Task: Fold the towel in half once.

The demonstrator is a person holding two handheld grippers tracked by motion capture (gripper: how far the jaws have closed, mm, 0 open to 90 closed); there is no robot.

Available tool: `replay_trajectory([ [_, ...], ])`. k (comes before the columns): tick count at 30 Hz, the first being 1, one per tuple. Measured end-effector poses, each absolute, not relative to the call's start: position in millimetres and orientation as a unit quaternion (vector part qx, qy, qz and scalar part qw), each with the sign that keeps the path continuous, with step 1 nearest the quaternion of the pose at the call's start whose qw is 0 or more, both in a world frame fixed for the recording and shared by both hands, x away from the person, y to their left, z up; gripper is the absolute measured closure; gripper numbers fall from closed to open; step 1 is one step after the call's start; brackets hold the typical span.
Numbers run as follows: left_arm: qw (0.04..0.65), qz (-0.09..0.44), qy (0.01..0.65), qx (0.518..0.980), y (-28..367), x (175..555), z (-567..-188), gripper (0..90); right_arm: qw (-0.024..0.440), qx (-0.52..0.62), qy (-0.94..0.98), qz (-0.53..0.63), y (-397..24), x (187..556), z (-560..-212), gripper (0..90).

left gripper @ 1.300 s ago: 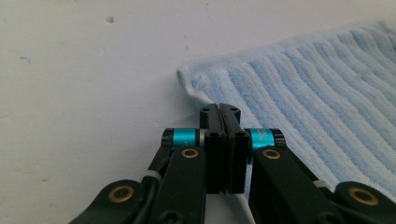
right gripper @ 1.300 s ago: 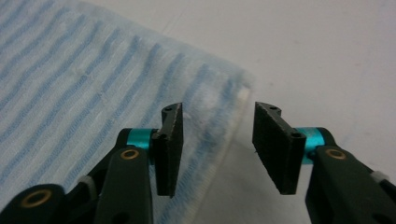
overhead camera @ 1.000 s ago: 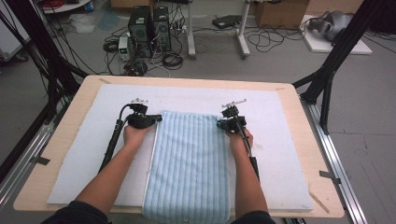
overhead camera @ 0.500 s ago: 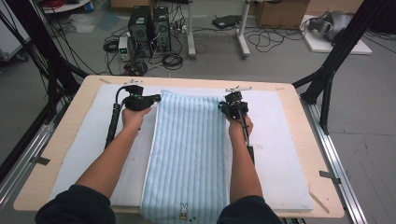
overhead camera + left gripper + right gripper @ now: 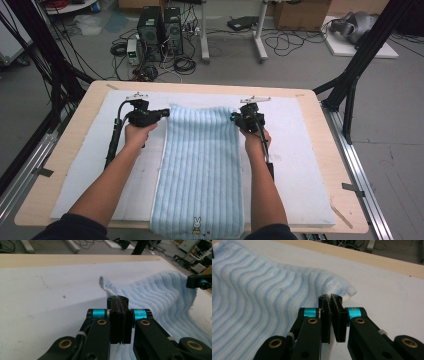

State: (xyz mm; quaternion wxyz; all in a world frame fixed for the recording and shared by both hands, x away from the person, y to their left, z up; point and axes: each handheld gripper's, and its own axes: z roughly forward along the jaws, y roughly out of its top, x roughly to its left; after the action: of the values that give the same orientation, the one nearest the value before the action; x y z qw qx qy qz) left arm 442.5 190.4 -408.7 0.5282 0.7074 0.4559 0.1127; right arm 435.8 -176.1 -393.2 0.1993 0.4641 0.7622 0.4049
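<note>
A light blue striped towel (image 5: 202, 165) lies lengthwise on the white mat (image 5: 300, 150), and its near end with a small rabbit emblem (image 5: 196, 223) hangs at the table's front edge. My left gripper (image 5: 166, 113) is shut on the towel's far left corner, with the jaws pressed together on the cloth in the left gripper view (image 5: 117, 298). My right gripper (image 5: 233, 118) is shut on the far right corner, and the pinched fabric shows in the right gripper view (image 5: 330, 297). Between the two grippers the far edge of the towel (image 5: 155, 297) (image 5: 262, 290) rises slightly off the mat.
The mat covers most of a wooden table (image 5: 320, 100). Black frame legs (image 5: 350, 90) stand at the table's right and left far corners. On the floor beyond lie computer towers (image 5: 160, 25) and cables.
Both grippers have carried the towel's far corners away from the person and a little up. The towel now lies drawn out longer, and its rabbit emblem has come into view at the near edge.
</note>
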Motion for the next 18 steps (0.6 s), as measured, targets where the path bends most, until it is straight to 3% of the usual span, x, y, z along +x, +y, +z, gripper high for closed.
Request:
replay_trajectory([
  [18,0.545,0.086,0.411,0.726,199,383,-419,88.4,0.161,0.438,0.771,0.433,-184,379,-403,86.0],
])
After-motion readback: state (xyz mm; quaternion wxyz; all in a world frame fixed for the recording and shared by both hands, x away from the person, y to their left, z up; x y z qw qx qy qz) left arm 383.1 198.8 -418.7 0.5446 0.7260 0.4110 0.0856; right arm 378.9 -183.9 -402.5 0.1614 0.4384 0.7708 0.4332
